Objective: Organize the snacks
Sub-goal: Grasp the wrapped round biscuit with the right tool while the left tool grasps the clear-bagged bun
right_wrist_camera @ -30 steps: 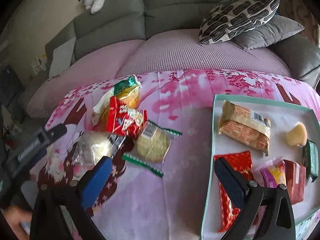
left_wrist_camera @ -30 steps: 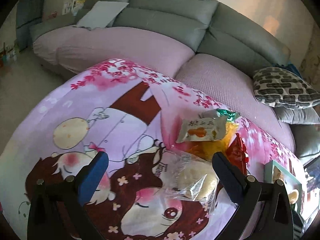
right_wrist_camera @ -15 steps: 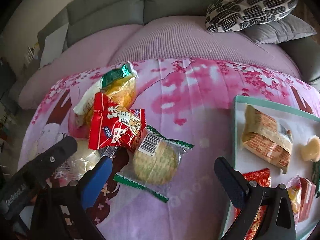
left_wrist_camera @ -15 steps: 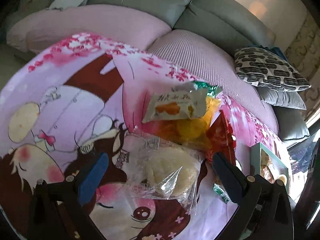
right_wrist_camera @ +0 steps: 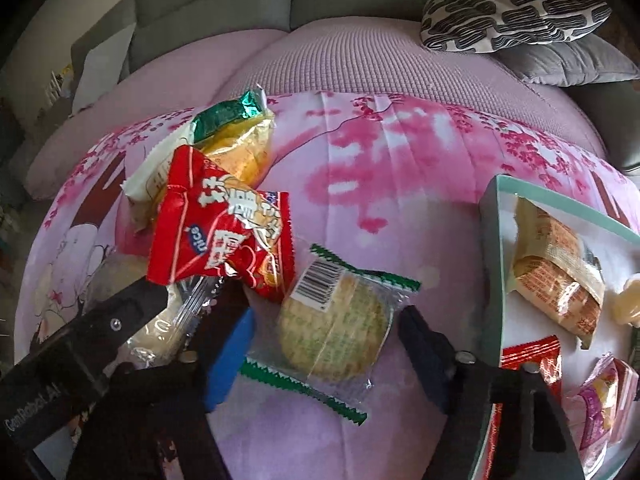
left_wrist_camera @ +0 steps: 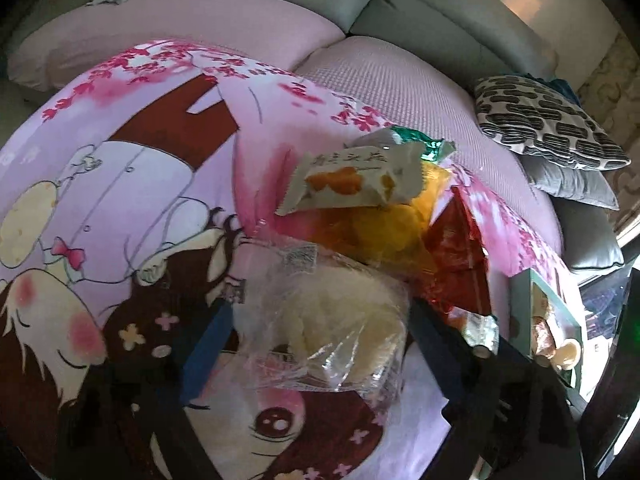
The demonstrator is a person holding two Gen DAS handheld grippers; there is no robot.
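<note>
Grey sofa (right_wrist_camera: 224, 4) with a pink seat cover is sitting behind, patterned cushion (right_wrist_camera: 516, 8) lying on it at right. Pink cartoon-print cloth (right_wrist_camera: 400, 184) is covering the table in front. Teal-rimmed tray (right_wrist_camera: 489, 240) is sitting at the cloth's right edge, holding a tan wrapped cake (right_wrist_camera: 556, 276) plus red and purple packets. Snack pile is lying left of the tray: white pastry packet (left_wrist_camera: 352, 180) is resting on top of a yellow bag (left_wrist_camera: 384, 228), and the red snack packet (right_wrist_camera: 220, 236) is leaning on that bag. Clear-wrapped bun (left_wrist_camera: 336, 320) is lying in front of the pile, sitting between the fingers of the left gripper (left_wrist_camera: 316, 348); jaws are spread wide either side, contact not clear. Green-edged round cracker (right_wrist_camera: 336, 332) is lying just right of the red packet, between the fingers of the right gripper (right_wrist_camera: 320, 356), also spread, not pinching it. Left gripper's finger (right_wrist_camera: 120, 320) is showing in the right wrist view, over the bun.
</note>
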